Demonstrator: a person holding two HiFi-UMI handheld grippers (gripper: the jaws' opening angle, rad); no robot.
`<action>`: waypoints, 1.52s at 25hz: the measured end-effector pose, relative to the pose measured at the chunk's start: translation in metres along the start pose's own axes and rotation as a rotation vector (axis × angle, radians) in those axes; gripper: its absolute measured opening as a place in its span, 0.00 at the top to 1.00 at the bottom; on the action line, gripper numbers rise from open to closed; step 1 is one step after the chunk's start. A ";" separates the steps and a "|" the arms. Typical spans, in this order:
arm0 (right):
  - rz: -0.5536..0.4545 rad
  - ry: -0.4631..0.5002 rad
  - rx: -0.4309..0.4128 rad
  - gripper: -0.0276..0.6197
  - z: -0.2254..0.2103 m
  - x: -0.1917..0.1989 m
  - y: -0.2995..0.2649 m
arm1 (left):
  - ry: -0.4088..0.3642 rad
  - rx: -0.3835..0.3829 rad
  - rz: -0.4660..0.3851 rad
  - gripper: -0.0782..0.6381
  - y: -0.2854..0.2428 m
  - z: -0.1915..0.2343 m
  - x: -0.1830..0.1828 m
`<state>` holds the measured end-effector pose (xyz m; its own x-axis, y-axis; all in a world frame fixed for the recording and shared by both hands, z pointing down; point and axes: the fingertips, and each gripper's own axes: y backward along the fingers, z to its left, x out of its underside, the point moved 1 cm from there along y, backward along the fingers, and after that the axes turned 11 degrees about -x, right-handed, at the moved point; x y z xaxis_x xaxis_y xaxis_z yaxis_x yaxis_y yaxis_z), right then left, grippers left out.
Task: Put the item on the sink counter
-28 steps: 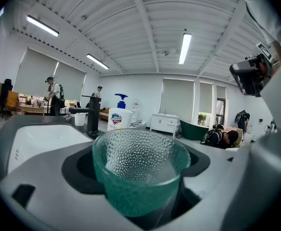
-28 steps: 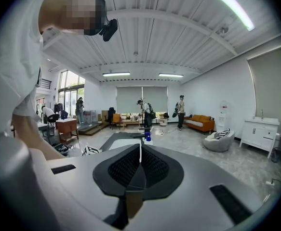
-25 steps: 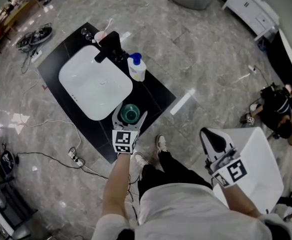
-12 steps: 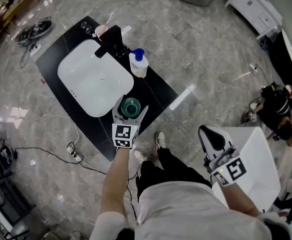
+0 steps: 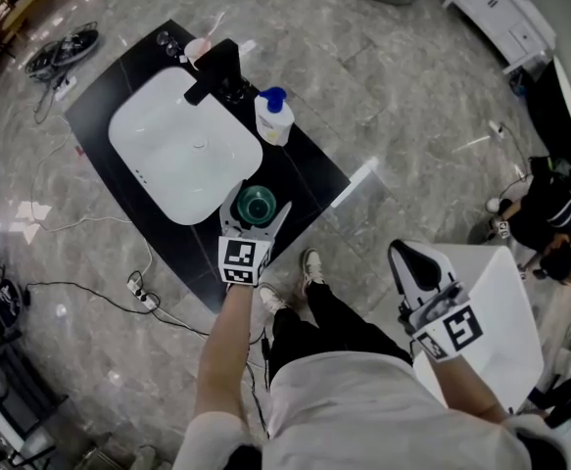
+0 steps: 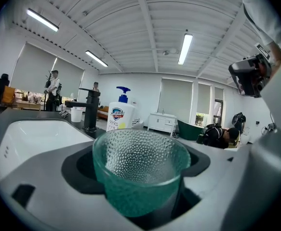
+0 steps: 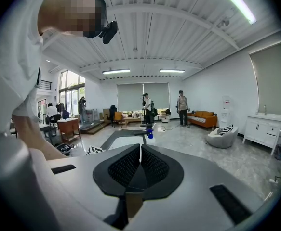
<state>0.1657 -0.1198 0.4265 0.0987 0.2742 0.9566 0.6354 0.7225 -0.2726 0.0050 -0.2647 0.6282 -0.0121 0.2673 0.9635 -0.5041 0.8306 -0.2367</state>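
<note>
**Head view:** the left gripper (image 5: 256, 201) has its fingers clasped round a green glass cup (image 5: 257, 209). The cup stands upright over the glossy black desk (image 5: 309, 179), and I cannot tell whether it touches. The right gripper (image 5: 414, 262) is well apart, so setting down likely falls to the left.

**Left gripper view:** the cup (image 6: 140, 172) is pebbled, translucent and tapering. A plastic soap bottle (image 6: 122, 115) stands beyond the fingertips.

**Right gripper view:** the right gripper (image 7: 140, 153) has ribbed fingers clenched on nothing.
</note>
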 end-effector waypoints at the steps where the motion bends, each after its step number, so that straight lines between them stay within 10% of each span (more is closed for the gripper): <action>1: 0.003 -0.002 0.000 0.90 0.000 0.001 -0.001 | 0.000 0.001 0.003 0.31 0.000 0.000 0.001; 38: 0.009 -0.019 0.020 0.90 0.008 0.001 -0.013 | -0.063 0.096 0.052 0.14 -0.001 -0.001 0.012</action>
<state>0.1511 -0.1241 0.4298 0.0897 0.2920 0.9522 0.6189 0.7327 -0.2830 0.0058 -0.2616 0.6398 -0.0935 0.2752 0.9568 -0.5817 0.7649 -0.2768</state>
